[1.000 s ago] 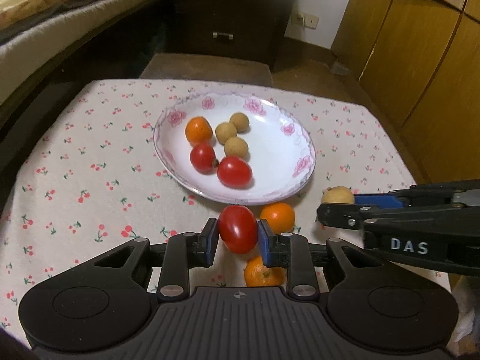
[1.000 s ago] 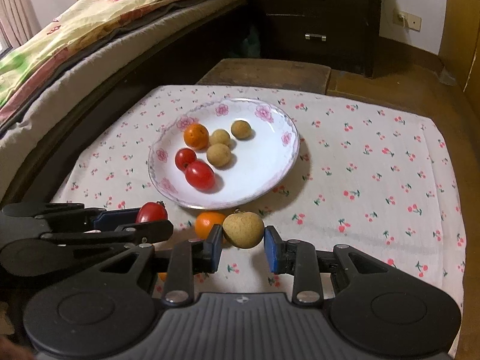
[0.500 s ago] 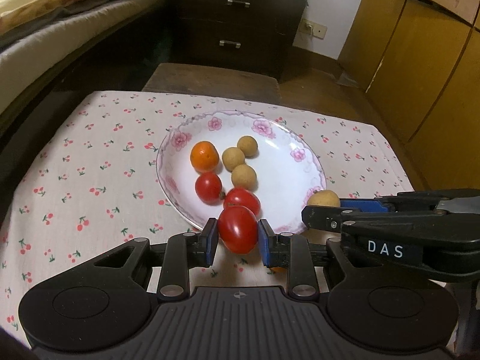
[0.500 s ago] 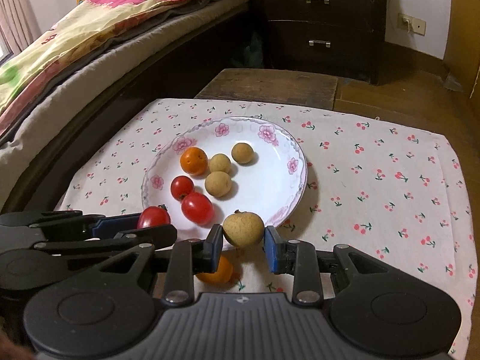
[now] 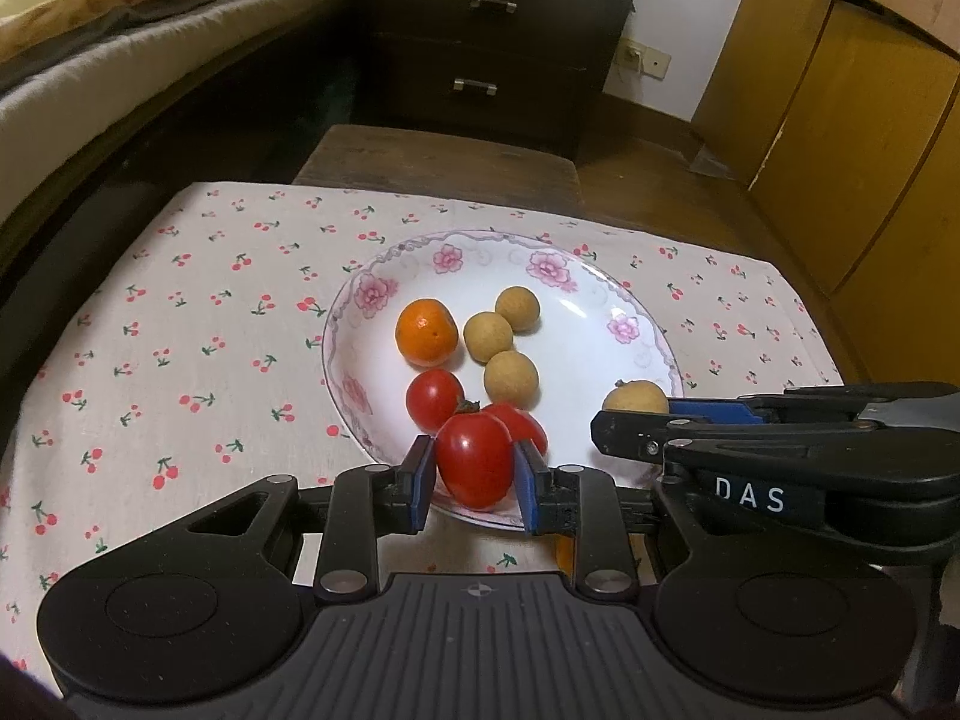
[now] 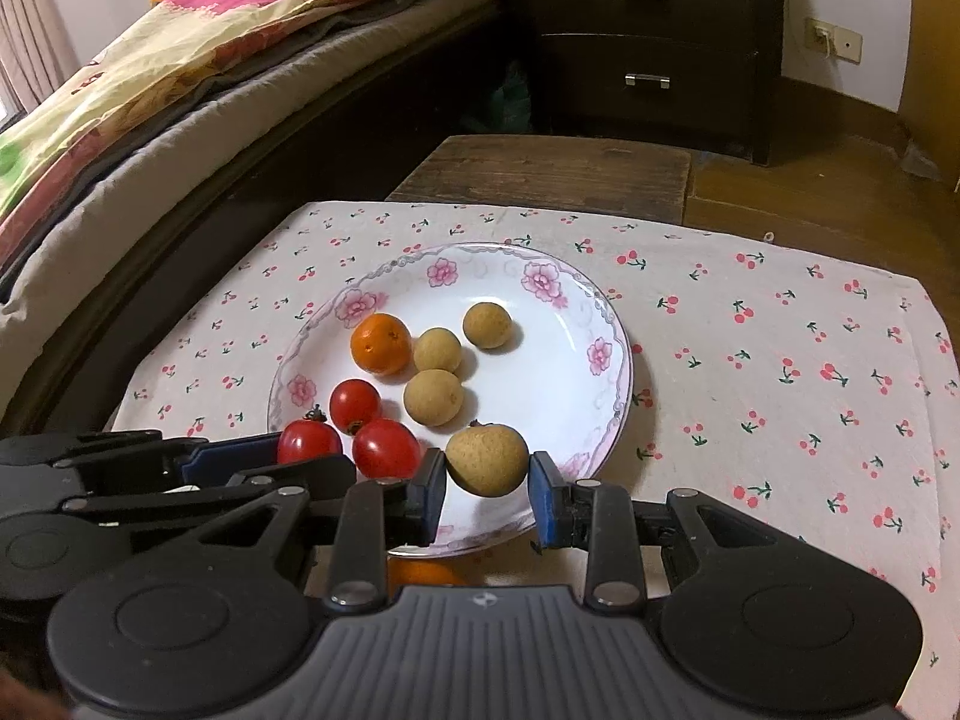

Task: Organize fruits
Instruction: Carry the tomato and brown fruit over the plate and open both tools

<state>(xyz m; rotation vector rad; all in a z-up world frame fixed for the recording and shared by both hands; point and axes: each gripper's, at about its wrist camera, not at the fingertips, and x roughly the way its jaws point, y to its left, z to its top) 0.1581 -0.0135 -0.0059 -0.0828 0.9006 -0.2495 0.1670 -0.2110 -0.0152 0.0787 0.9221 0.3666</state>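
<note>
Left gripper [image 5: 474, 474], jaws closed on a red tomato [image 5: 474, 467] whose stem end points up and away; right gripper [image 6: 487, 480], jaws closed on a tan longan [image 6: 487, 459]. Both fruits hang over the near rim of the flowered plate [image 6: 612, 324], the tomato above the plate's near-left part, the longan above its near-right part, so that each release point lies directly below its own gripper and neither hand need cross the other. On the plate lie one small orange [image 6: 381, 343], three longans, the nearest [image 6: 433, 397] just beyond the held one, and two tomatoes, one [image 6: 385, 447] just beside the held tomato. Both grippers are held level, fingers pointing forward across the plate, side by side and close together. A further orange [image 6: 420, 571] rests on the cherry-print cloth [image 6: 780, 372] under the right gripper, outside the plate. Judged step: lowering both fruits to join their own kinds.
</note>
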